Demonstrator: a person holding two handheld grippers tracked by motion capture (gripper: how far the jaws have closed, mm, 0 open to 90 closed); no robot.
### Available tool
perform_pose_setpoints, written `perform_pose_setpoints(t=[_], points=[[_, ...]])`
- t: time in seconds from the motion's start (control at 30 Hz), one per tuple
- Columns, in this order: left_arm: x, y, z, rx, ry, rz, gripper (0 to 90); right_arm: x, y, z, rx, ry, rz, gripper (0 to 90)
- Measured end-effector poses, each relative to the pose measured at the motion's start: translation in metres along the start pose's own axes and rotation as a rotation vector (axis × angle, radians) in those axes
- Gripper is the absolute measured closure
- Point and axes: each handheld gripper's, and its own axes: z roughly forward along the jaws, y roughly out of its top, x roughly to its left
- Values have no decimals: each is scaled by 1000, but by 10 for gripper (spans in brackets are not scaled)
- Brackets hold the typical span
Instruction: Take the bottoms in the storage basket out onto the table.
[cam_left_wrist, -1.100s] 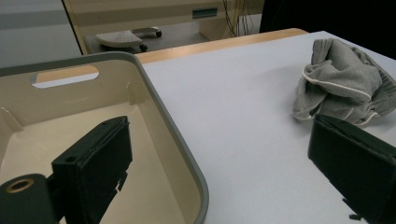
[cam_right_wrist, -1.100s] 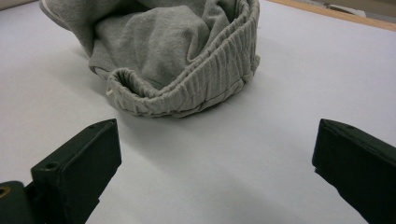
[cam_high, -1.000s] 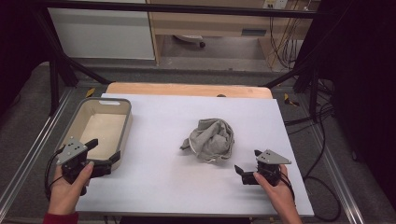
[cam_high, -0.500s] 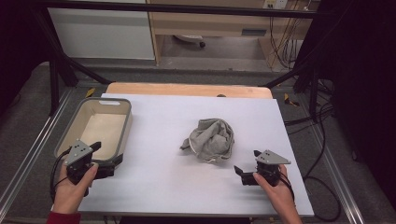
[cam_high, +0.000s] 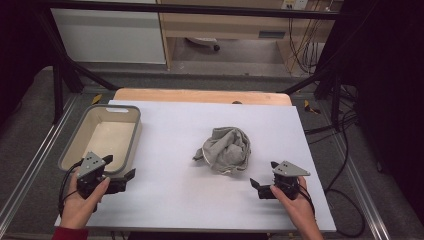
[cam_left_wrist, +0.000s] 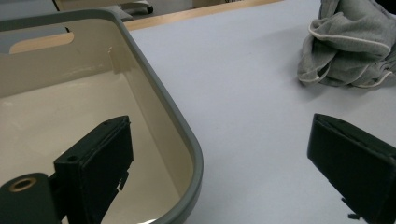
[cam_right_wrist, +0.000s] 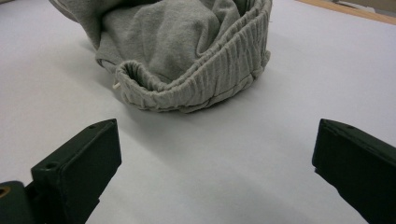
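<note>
— Since a second ago, what has moved?

— Only the left hand-held gripper (cam_high: 122, 179): it has slid back toward the person and now sits at the near corner of the beige bin (cam_high: 127, 142), jaws apart, one over the bin's inside, one over the counter (cam_high: 170, 200).

— And the other?

— The right hand-held gripper (cam_high: 261, 186) has stayed put, jaws wide apart, aimed at the crumpled grey garment (cam_high: 225, 149) near the counter's middle, apart from it. My guess: both wait open, ready to reach for the cloth.
</note>
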Motion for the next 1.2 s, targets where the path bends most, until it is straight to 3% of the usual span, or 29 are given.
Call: perform_pose_setpoints(t=[0.23,0.57,0.8,0.97,1.2], points=[[-2,-6,9,59,23,53,68,1,0,0,5,4,0,17],[4,-11,12,79,27,40,69,2,-1,2,16,11,-8,17],[6,-12,11,66,18,23,71,3,-1,3,23,16,-11,17],[5,-13,12,71,14,28,71,3,-1,3,25,18,-15,17],[2,-15,16,96,10,65,71,3,-1,4,32,21,-20,18]])
